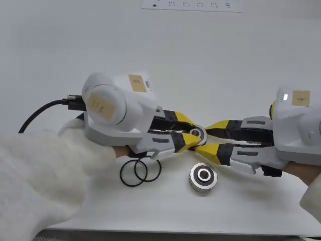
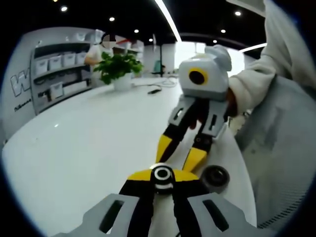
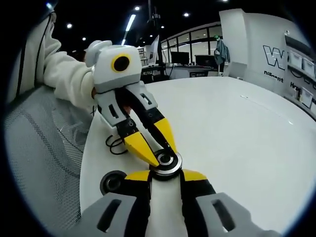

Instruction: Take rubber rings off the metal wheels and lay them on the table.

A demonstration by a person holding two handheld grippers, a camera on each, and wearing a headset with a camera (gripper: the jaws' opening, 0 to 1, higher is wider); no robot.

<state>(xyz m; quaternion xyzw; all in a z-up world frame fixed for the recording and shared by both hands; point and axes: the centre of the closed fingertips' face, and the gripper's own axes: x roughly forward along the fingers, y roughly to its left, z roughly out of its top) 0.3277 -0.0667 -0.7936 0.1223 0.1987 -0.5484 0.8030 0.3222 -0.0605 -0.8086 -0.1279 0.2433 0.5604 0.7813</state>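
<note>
A small metal wheel (image 1: 197,134) hangs above the table between both grippers. My left gripper (image 1: 192,136) comes in from the left and its yellow jaws close on the wheel (image 2: 162,174). From the right, my right gripper (image 1: 206,138) grips the same wheel (image 3: 166,160) with its jaws set wider, along the rim. Whether a rubber ring is still on this wheel I cannot tell. A second wheel (image 1: 203,176) with a black rubber ring around it lies flat on the table just below. Two loose black rubber rings (image 1: 140,171) lie overlapping under the left gripper.
The white table (image 1: 210,75) stretches far behind the grippers. Its front edge (image 1: 175,232) runs close below the wheel and rings. A black cable (image 1: 40,111) leads off the left gripper. A white fuzzy sleeve (image 1: 35,175) covers the lower left.
</note>
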